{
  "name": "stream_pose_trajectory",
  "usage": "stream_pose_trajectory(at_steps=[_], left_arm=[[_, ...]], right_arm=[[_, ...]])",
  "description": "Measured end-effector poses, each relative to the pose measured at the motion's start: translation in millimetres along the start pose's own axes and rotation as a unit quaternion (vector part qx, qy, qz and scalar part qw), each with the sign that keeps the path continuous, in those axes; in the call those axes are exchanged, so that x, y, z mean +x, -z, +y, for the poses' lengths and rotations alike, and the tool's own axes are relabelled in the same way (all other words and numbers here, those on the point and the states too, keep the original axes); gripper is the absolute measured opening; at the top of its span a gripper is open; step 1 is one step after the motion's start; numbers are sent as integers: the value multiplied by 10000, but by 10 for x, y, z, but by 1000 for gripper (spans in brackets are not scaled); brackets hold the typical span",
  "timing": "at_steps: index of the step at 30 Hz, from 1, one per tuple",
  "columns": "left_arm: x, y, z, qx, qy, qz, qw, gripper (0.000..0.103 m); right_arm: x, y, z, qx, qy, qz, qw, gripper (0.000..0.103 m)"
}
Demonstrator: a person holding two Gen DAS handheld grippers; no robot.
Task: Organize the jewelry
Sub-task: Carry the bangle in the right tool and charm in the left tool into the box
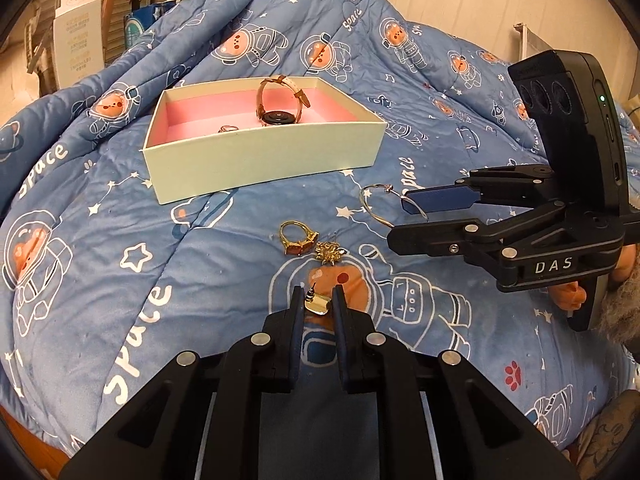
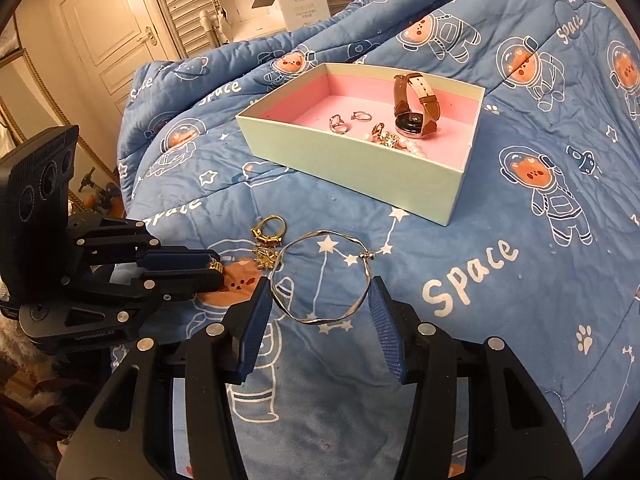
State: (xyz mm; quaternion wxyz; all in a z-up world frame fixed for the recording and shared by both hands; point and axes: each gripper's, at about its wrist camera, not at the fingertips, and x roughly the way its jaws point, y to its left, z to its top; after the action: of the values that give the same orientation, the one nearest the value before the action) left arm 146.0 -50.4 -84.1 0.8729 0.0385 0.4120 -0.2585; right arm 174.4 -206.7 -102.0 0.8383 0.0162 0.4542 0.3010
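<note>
A: Background logged as a bed under a blue space-bear quilt (image 2: 500, 320), with a cream door and louvred panels behind it at 11 o'clock in the right wrist view.

B: Progress?

A: Judged partly done. A pale green box with pink lining (image 2: 360, 168) is set on the quilt, and several pieces are already placed in it. Four pieces are still counted outside.

B: Box contents?

A: A brown-strapped watch (image 2: 412, 108) is stood on edge at the 2 o'clock end. Two small silver rings (image 2: 348, 120) are laid near the middle. A pearl strand with gold bits (image 2: 396, 144) is piled against the near wall. No compartments are seen; it is one open tray.

B: Left outside?

A: A gold ring with an amber stone (image 1: 298, 238) and a small gold cluster earring (image 1: 328, 254) are left on the quilt, just beside each other, at 6 o'clock from the box. A thin silver bangle (image 2: 320, 276) and a gold stud earring (image 1: 318, 304) are in the tools.

B: Tools?

A: The left gripper (image 1: 316, 304) is clamped tight on the gold stud earring, near the quilt; lift-off cannot be told. The right gripper (image 2: 320, 300) is closed partway across the bangle, both pads touching its rim. Transfer into the box is judged next for both.
</note>
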Motion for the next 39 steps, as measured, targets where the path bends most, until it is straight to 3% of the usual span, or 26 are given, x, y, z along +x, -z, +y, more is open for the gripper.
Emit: stream_pose_trajectory(at_steps=[7,15,28,39], left_arm=[[-139,-70,10,-91,-18,-160,9998,14],[-274,-422,93,-148,14,-408,9991,14],[-89,-1074,476,-318,-360,-164,9987,14],[331,-1474,723,-222,-646,240,9974,14]], right_arm=[[-160,-107,93,37,-216,-158,9996,50],[-276,-377,114,116,-420,-263,9987,50],[-165,-939,-119,75,-124,-132,9998,50],[278,-1249,-348,194,271,405,9986,50]])
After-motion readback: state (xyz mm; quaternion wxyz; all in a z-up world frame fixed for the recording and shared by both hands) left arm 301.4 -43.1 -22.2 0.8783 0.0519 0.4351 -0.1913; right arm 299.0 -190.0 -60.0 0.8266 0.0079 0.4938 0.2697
